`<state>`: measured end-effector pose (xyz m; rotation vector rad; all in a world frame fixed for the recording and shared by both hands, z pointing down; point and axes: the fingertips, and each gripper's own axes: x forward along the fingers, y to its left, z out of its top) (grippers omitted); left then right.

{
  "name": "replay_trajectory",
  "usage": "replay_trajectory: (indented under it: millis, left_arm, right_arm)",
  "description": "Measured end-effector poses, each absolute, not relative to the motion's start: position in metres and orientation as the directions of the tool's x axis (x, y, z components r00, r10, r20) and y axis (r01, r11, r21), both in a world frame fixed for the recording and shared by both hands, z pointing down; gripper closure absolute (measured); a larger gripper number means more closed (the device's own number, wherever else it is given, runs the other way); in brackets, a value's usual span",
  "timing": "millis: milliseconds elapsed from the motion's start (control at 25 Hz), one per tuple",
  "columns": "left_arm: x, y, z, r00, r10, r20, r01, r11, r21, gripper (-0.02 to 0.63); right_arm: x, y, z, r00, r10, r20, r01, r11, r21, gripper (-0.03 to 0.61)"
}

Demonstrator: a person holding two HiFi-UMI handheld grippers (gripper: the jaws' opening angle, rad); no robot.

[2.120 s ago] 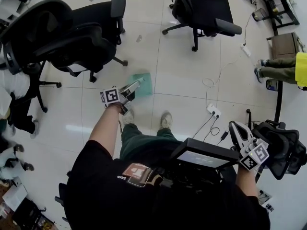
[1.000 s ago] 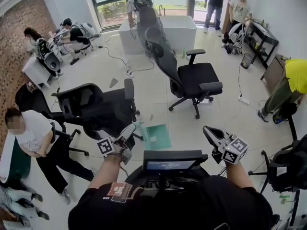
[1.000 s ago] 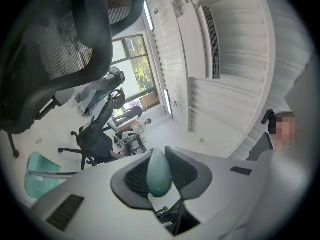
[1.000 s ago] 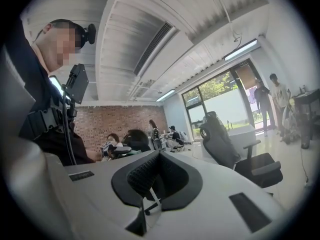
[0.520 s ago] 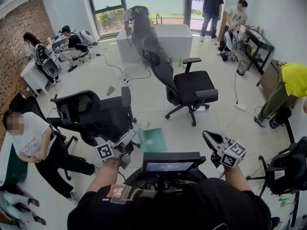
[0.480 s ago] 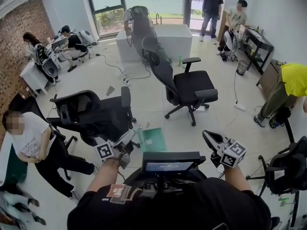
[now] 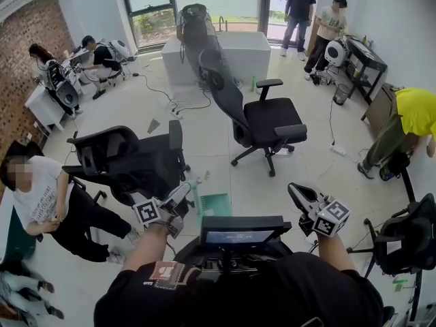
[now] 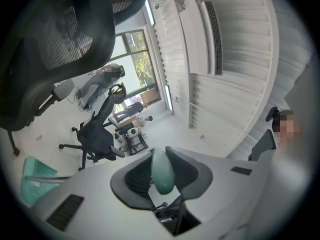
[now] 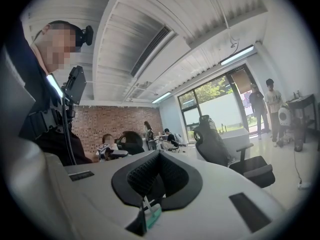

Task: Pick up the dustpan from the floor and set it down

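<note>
The green dustpan (image 7: 216,204) hangs in front of me, its lower part hidden behind the screen on my chest. Its handle (image 7: 196,195) runs up beside my left gripper (image 7: 184,191), which is shut on it. In the left gripper view the rounded green handle (image 8: 161,170) sits pinched between the dark pads, and the pan (image 8: 34,178) shows at the lower left. My right gripper (image 7: 293,190) is held out at the right, apart from the dustpan. Its pads meet in the right gripper view, so the right gripper (image 9: 159,156) is shut with nothing in it.
A black office chair (image 7: 129,162) stands close at my left, another chair (image 7: 262,118) ahead. A seated person (image 7: 41,189) is at the far left, a bending person in yellow (image 7: 412,114) at the right. Cables (image 7: 170,101) lie on the floor before a white table (image 7: 235,50).
The head view has swung up from the floor to the room. My left gripper has lifted the dustpan off the floor. The right gripper has come up in front of me.
</note>
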<state>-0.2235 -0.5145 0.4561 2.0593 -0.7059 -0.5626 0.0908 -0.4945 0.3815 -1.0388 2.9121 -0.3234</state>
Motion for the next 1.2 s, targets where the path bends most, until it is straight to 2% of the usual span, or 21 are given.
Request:
replay_trajectory:
  millis: [240, 480, 880, 1120, 1200]
  left_arm:
    - [-0.220, -0.513, 0.486, 0.752, -0.654, -0.084, -0.282, -0.433, 0.856, 0.512]
    - [-0.224, -0.559, 0.546, 0.769, -0.637, -0.052, -0.273, -0.401, 0.874, 0.517]
    - [-0.225, -0.630, 0.737, 0.791, -0.610, 0.057, -0.279, -0.276, 0.920, 0.526]
    - [-0.216, -0.663, 0.854, 0.799, -0.595, 0.093, -0.257, -0.197, 0.946, 0.525]
    - [-0.205, -0.666, 0.878, 0.811, -0.580, 0.074, -0.240, -0.215, 0.947, 0.525]
  right_arm:
    - [0.091, -0.491, 0.396, -0.773, -0.631, 0.074, -0.628, 0.742, -0.233, 0.569]
    - [0.081, -0.526, 0.427, -0.755, -0.649, 0.098, -0.651, 0.723, -0.232, 0.569]
    - [0.081, -0.558, 0.544, -0.711, -0.648, 0.273, -0.703, 0.644, -0.301, 0.569]
    - [0.086, -0.570, 0.612, -0.671, -0.655, 0.347, -0.741, 0.586, -0.327, 0.569]
    - [0.091, -0.564, 0.636, -0.662, -0.646, 0.380, -0.750, 0.571, -0.334, 0.569]
